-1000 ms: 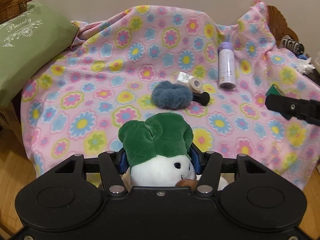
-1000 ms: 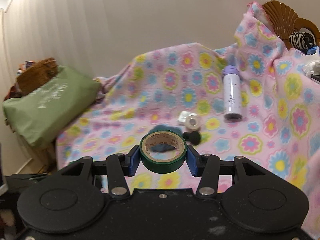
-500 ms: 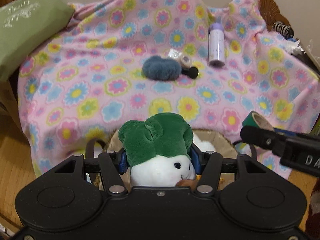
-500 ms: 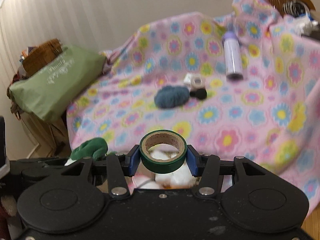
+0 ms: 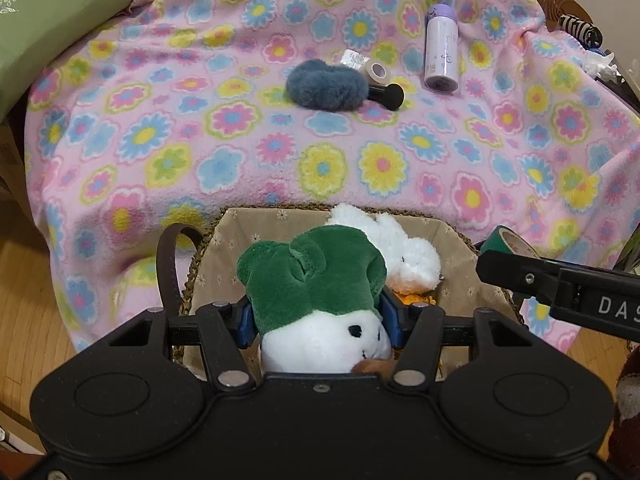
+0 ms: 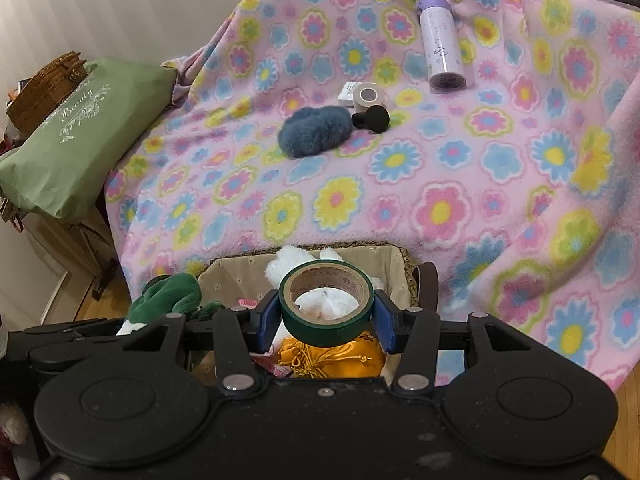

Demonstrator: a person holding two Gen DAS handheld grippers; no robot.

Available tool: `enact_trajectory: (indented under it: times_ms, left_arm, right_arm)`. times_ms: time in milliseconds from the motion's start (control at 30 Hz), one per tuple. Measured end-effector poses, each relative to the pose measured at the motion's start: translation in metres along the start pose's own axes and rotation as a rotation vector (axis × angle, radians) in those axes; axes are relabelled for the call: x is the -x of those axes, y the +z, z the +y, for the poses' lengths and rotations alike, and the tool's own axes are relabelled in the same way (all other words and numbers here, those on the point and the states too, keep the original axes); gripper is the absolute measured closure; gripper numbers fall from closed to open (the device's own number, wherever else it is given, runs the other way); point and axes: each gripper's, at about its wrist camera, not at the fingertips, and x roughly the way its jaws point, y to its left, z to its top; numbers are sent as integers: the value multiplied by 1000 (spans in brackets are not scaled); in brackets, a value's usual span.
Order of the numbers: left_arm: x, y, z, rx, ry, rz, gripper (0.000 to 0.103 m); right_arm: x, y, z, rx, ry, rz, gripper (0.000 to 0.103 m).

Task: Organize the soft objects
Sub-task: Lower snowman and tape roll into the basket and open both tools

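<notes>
My left gripper (image 5: 318, 320) is shut on a green-and-white plush toy (image 5: 316, 280) and holds it above a lined wicker basket (image 5: 248, 224) on the floor. A white plush (image 5: 400, 248) lies in the basket. My right gripper (image 6: 326, 320) is shut on a green tape roll (image 6: 326, 300) above the same basket (image 6: 384, 256), over a yellow pouch (image 6: 332, 354). A blue fluffy item (image 5: 326, 86) lies on the flowered blanket (image 5: 240, 140); it also shows in the right wrist view (image 6: 314, 130).
On the blanket lie a purple bottle (image 5: 440, 54), a small tape roll (image 5: 378, 72) and a black brush (image 5: 386, 94). A green pillow (image 5: 52, 20) lies at the left by a wicker basket (image 6: 44, 88). Wooden floor (image 5: 28, 320) surrounds the basket.
Both grippers have pulled back from the blanket and lowered over the floor basket, each keeping its object. The basket and its white plush have come into view.
</notes>
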Motion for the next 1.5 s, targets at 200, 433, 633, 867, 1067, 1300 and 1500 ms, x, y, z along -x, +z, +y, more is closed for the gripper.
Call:
enact_trajectory:
  times_ms: [200,433,633,867,1067,1300,1500]
  left_arm:
    - [-1,0,0,0,3,7,48]
    - [-2,0,0,-1,13,8,42]
    - [-2,0,1,1,20,12,36]
    - [-2,0,0,-6,23,9,33]
    - [-2,-1,-2,-10,25,14,33]
    - [-1,-1,-2,-14,30,7,28]
    - [-1,0,-1,-12,40,4,28]
  right_arm:
    - [-4,1,2,5,4,19,55]
    - [-7,2,0,-5,5,30,53]
    - [-7,2,-1,-12,3,31,49]
    - [-7,2,0,-3,2,26,47]
    - [-6,2,-1,-5,0,28,46]
    - [-6,2,-2,-6,-2,29,45]
    - [-6,2,-3,-8,-2,30,44]
